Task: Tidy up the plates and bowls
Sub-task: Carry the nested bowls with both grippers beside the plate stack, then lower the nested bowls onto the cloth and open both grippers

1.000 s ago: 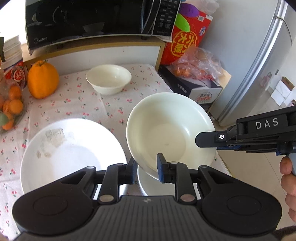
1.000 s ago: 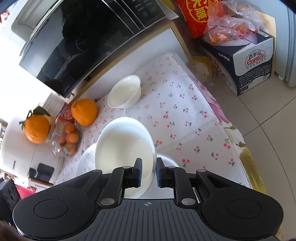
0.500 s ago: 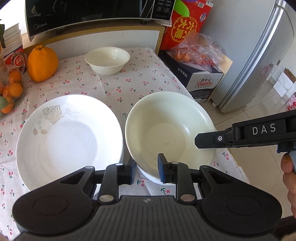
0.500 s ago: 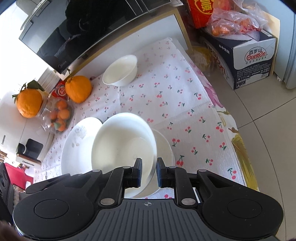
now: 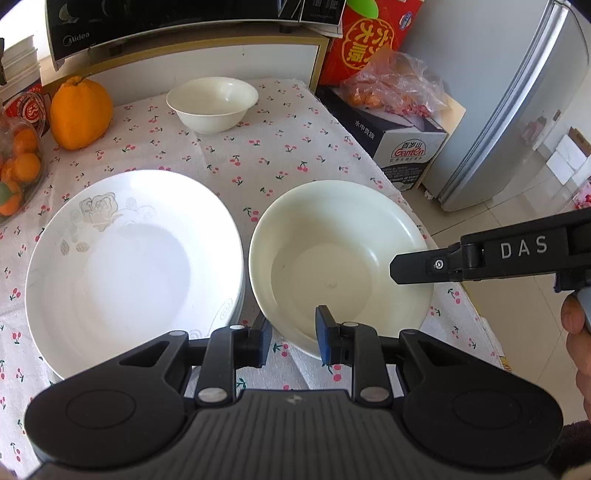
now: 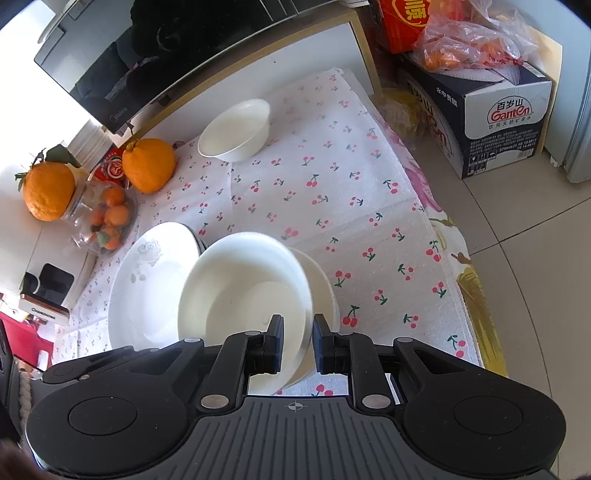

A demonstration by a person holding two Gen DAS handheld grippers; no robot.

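A cream bowl (image 5: 340, 258) is held over another bowl (image 6: 325, 291) on the cherry-print cloth. My right gripper (image 6: 298, 341) is shut on the held bowl's (image 6: 240, 295) near rim; it also shows in the left wrist view (image 5: 406, 267) at the bowl's right rim. My left gripper (image 5: 291, 338) is open, its fingers astride the bowl's near rim without pinching it. A stack of white plates with a rose print (image 5: 129, 266) sits left of the bowls. A small cream bowl (image 5: 212, 103) stands at the back of the table.
A large orange fruit (image 5: 81, 110) and a bag of small oranges (image 5: 18, 173) sit at the left. A microwave (image 5: 177, 22) stands behind. A cardboard box (image 5: 391, 136) and a fridge (image 5: 517, 103) are off the table's right edge.
The left gripper has let go of the bowl's rim and pulled back. The held bowl has come down level onto the bowl beneath it. The right gripper keeps its hold.
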